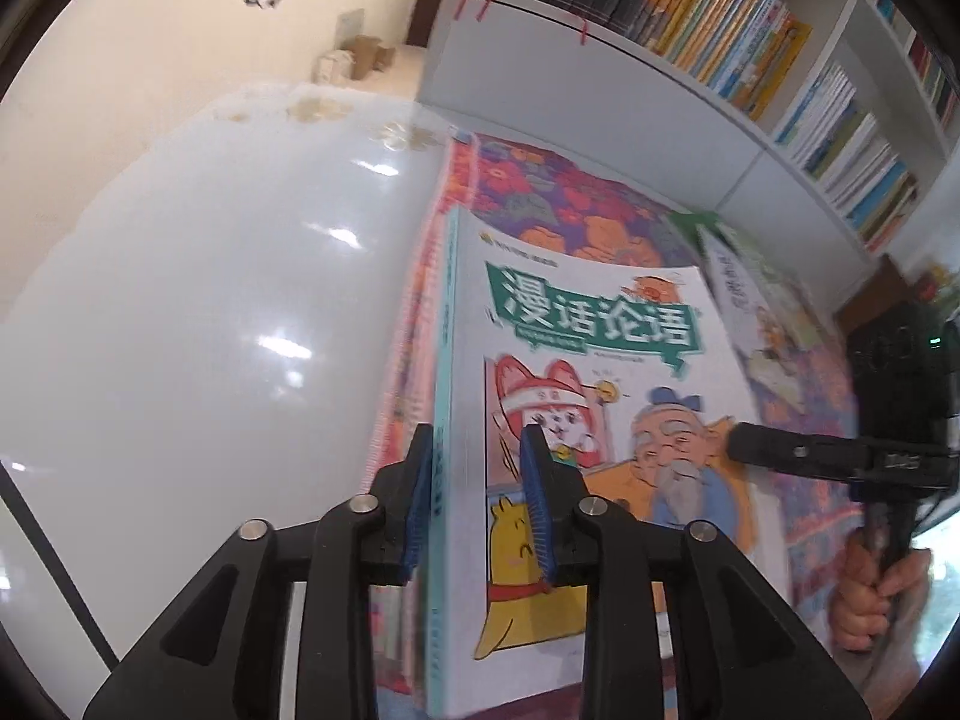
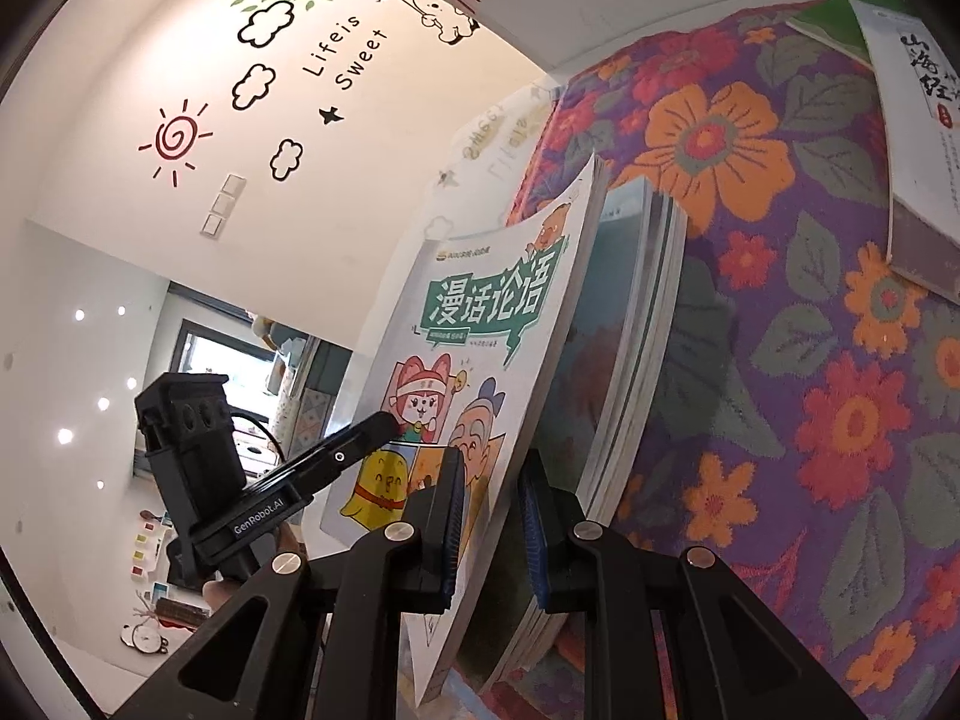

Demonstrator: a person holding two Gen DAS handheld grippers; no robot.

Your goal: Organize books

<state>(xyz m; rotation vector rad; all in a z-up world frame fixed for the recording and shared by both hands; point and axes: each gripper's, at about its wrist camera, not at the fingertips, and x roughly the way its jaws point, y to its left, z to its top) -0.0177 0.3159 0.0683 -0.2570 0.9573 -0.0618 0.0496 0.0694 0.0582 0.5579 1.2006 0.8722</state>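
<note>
A thin comic book (image 1: 600, 312) with a white cover, a green title banner and cartoon figures lies on top of a stack (image 2: 642, 312) on a floral cloth (image 2: 780, 360). My left gripper (image 1: 477, 438) straddles its teal spine, the blue pads standing slightly off it, so it is open. My right gripper (image 2: 493, 462) is shut on the opposite long edge of the comic book (image 2: 480, 300) and holds that edge up off the stack. One right finger (image 1: 780, 450) shows lying on the cover, and one left finger (image 2: 360, 444) touches it.
A white book with black calligraphy (image 2: 918, 138) lies on a green one (image 1: 696, 222) further along the cloth. White shelves packed with books (image 1: 720, 18) rise behind. A glossy white surface (image 1: 210, 300) spreads left of the stack. A hand (image 1: 870, 588) grips the right handle.
</note>
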